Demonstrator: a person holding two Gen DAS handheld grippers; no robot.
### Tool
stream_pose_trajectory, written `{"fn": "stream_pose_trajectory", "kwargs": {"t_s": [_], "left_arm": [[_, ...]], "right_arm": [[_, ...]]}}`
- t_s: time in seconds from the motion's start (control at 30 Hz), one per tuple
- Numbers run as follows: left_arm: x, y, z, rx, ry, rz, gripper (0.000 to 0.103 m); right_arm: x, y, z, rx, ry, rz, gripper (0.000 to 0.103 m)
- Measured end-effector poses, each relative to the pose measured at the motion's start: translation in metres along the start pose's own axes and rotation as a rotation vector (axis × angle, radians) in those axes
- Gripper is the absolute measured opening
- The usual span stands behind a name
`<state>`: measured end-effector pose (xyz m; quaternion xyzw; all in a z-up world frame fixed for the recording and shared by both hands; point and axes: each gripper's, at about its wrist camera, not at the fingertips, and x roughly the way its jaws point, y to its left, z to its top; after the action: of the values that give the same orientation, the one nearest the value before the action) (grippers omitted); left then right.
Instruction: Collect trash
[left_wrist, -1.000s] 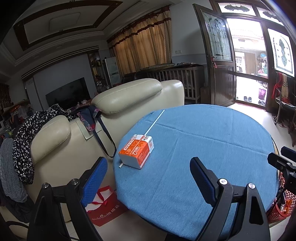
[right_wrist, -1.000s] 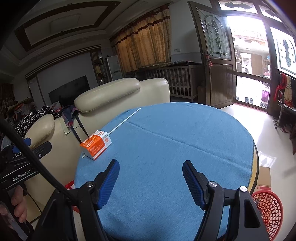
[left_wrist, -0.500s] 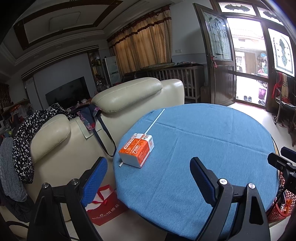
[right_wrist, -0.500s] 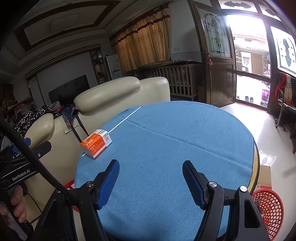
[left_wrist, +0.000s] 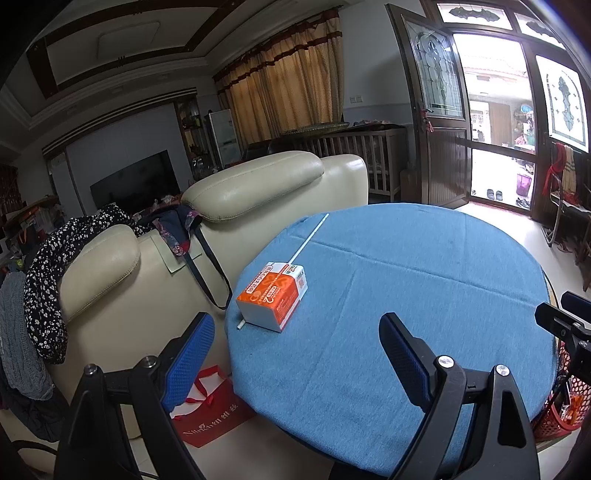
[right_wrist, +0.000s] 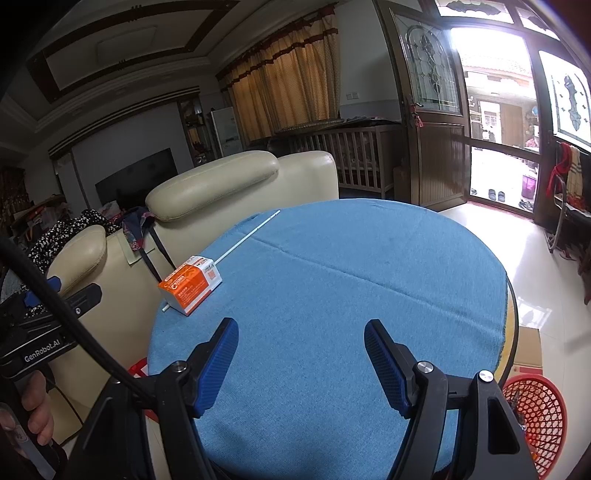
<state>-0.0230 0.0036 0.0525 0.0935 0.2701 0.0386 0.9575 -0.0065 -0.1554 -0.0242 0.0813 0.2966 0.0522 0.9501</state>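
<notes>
An orange and white carton (left_wrist: 272, 297) lies on the left part of a round table with a blue cloth (left_wrist: 406, 280). A long white stick (left_wrist: 308, 238) lies under it and runs toward the far edge. My left gripper (left_wrist: 295, 350) is open and empty, low at the table's near left edge, short of the carton. My right gripper (right_wrist: 301, 363) is open and empty over the near part of the table (right_wrist: 351, 280); the carton (right_wrist: 191, 284) and stick (right_wrist: 245, 236) lie to its far left. A red mesh basket (right_wrist: 537, 417) stands on the floor at right.
A cream leather sofa (left_wrist: 207, 236) with clothes and a bag on it backs against the table's left side. A red paper bag (left_wrist: 208, 413) stands on the floor below. The red basket (left_wrist: 561, 410) shows at the table's right. An open door (right_wrist: 498, 147) is beyond.
Both views have drifted slightly; the carton sits a touch nearer in each. Both grippers stay open and empty.
</notes>
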Motion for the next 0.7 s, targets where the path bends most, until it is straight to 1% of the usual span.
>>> {"fn": "stream_pose_trajectory", "kwargs": {"t_s": [0.3,0.47,0.7], "left_arm": [[0.003,-0.001,-0.003,0.002,0.006,-0.002,0.091],[0.007,-0.004,-0.008,0.004,0.017,-0.015,0.091],[0.026,-0.010,-0.018,0.015,0.065,-0.036,0.091]], "right_arm": [[0.002,0.000,-0.002,0.002,0.004,-0.003,0.074],[0.005,-0.003,-0.005,0.007,0.014,-0.013,0.074],[0.019,-0.007,-0.010,0.015,0.047,-0.041,0.074]]}}
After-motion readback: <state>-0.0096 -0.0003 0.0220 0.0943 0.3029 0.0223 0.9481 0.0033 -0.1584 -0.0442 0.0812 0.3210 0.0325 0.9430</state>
